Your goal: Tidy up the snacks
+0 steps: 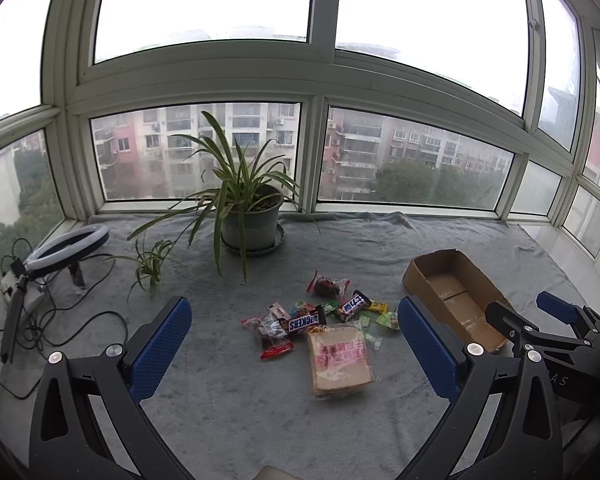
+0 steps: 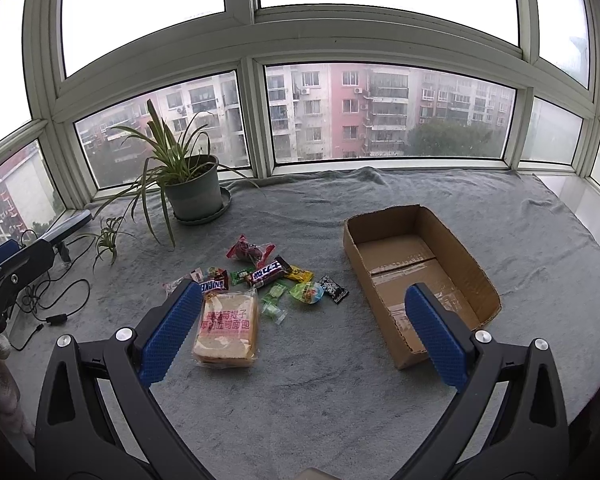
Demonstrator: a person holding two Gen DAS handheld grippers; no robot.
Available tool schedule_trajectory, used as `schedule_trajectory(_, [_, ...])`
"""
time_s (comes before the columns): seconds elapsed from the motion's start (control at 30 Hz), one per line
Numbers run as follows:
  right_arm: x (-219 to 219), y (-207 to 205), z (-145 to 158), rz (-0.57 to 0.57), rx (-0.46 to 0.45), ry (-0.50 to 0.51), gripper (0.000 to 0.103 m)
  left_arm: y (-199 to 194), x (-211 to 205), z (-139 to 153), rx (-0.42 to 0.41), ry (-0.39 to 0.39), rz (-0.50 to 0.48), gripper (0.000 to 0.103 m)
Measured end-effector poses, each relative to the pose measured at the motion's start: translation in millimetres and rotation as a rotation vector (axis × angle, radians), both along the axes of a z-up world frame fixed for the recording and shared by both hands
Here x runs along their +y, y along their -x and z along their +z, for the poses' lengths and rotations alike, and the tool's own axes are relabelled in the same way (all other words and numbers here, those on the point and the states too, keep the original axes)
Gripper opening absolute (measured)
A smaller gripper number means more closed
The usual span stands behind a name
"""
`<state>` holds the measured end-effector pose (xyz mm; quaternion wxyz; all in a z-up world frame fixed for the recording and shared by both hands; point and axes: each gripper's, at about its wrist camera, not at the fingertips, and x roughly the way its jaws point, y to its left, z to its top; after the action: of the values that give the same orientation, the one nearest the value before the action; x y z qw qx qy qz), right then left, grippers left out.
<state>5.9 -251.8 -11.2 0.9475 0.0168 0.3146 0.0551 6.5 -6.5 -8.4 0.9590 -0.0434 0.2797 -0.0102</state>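
Note:
Several snacks lie in a heap on the grey cloth (image 1: pixel 220 408): a wrapped bread slice (image 1: pixel 339 360) (image 2: pixel 227 326), a Snickers bar (image 1: pixel 306 323) (image 2: pixel 213 285), a dark chocolate bar (image 1: pixel 353 305) (image 2: pixel 269 272), a red packet (image 1: pixel 327 286) (image 2: pixel 250 251) and small candies (image 2: pixel 306 292). An empty cardboard box (image 1: pixel 456 300) (image 2: pixel 416 276) sits to their right. My left gripper (image 1: pixel 296 344) hovers open in front of the heap. My right gripper (image 2: pixel 304 332) is open too, between the bread and the box. The right gripper (image 1: pixel 548 320) also shows at the edge of the left wrist view.
A potted plant (image 1: pixel 252 216) (image 2: pixel 194 192) stands behind the snacks by the window. A ring light (image 1: pixel 70 246) with cables (image 1: pixel 40 320) lies at the far left. Window frames enclose the ledge on three sides; a bare white sill (image 2: pixel 580 196) lies far right.

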Motion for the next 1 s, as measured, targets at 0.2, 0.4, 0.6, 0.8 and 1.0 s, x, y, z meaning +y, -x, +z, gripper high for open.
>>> schedule_trajectory(0.2, [3.0,3.3,-5.7,-0.003,0.013,-0.006,0.103,-2.2,-0.5,-0.6,0.006,0.000,-0.002,0.102])
schedule_trajectory(0.4, [3.6,1.9,-11.9,0.007,0.027,-0.017,0.103,-6.0,0.9,-5.9,0.021,0.001,-0.006,0.102])
schedule_trajectory(0.6, [2.8,-6.6,-21.8,0.022,0.058,-0.043,0.103,-15.7,8.3,-19.3,0.062,0.024,-0.009,0.102])
schedule_trajectory(0.8, [-0.1,-33.3,-36.7,0.074,0.124,-0.101,0.103,-25.8,18.2,-41.0,0.121,0.062,-0.028,0.101])
schedule_trajectory(1.0, [7.6,-53.6,-60.3,0.147,0.220,-0.197,0.097,-44.1,23.1,-71.3,0.220,0.152,-0.070,0.092])
